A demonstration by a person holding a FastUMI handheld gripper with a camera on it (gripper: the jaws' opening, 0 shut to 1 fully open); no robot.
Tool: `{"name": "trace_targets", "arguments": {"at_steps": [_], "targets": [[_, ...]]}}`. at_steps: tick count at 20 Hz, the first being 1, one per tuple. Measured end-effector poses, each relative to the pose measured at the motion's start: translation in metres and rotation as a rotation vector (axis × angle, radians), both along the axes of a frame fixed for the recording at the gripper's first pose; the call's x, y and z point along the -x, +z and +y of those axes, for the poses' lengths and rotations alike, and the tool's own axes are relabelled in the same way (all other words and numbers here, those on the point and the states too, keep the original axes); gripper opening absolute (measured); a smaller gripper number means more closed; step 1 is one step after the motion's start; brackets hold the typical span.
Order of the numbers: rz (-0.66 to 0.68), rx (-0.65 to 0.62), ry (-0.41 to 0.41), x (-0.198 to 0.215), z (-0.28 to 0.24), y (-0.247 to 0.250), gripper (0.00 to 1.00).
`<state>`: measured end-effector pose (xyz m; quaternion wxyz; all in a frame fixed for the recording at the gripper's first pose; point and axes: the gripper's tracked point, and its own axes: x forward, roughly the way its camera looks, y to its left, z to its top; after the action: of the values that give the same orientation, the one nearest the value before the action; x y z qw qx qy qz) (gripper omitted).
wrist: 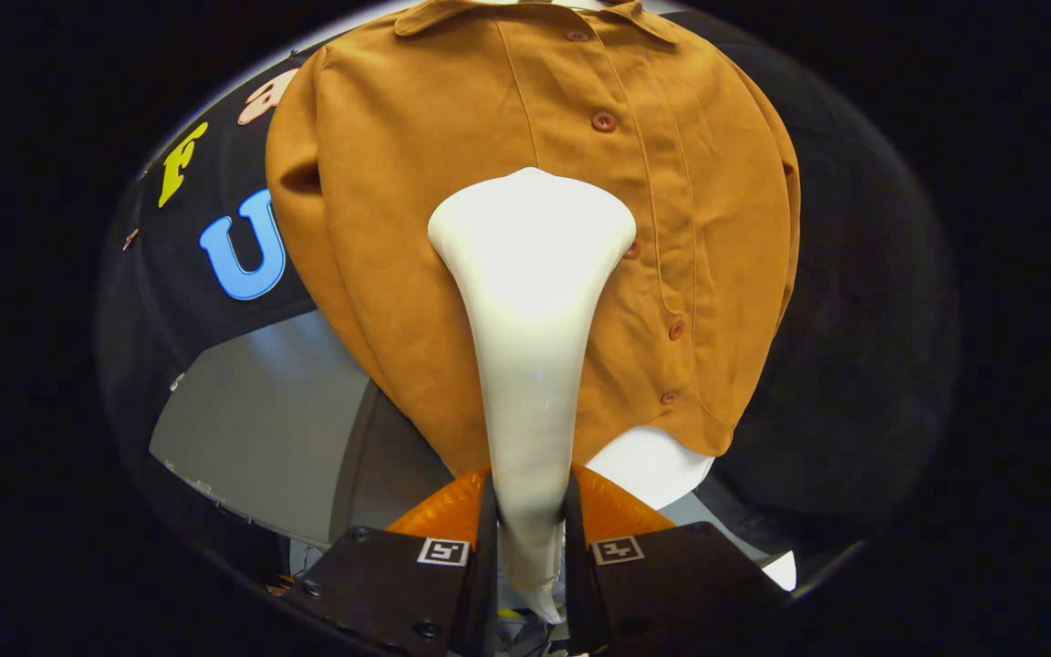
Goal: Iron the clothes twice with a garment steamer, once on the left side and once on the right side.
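The gripper [530, 538] is clamping both fingers on the narrow handle of the white steamer [530, 301], which is reaching forward from between them. Its broad head is lying against the front of the brown shirt [452, 137], just beside the button placket. The shirt is hanging over a white form [653, 465], beyond the fingers.

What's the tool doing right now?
Tool: shut on the garment steamer, handle clamped between both fingers, head against the brown shirt.
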<state>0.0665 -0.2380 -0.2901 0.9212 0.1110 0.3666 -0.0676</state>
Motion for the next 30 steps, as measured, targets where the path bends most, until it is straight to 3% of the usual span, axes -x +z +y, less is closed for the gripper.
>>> {"name": "trace_targets", "arguments": {"at_steps": [4,7,14,20,30], "targets": [[0.055,-0.024,-0.016,0.017,-0.005,-0.023,0.34],[0.044,-0.042,-0.021,0.042,0.001,-0.011,0.34],[-0.253,0.060,-0.107,0.034,-0.060,0.104,0.34],[-0.360,0.144,-0.185,0.011,-0.140,0.158,0.34],[-0.345,0.139,-0.079,-0.036,-0.162,0.141,0.34]]}}
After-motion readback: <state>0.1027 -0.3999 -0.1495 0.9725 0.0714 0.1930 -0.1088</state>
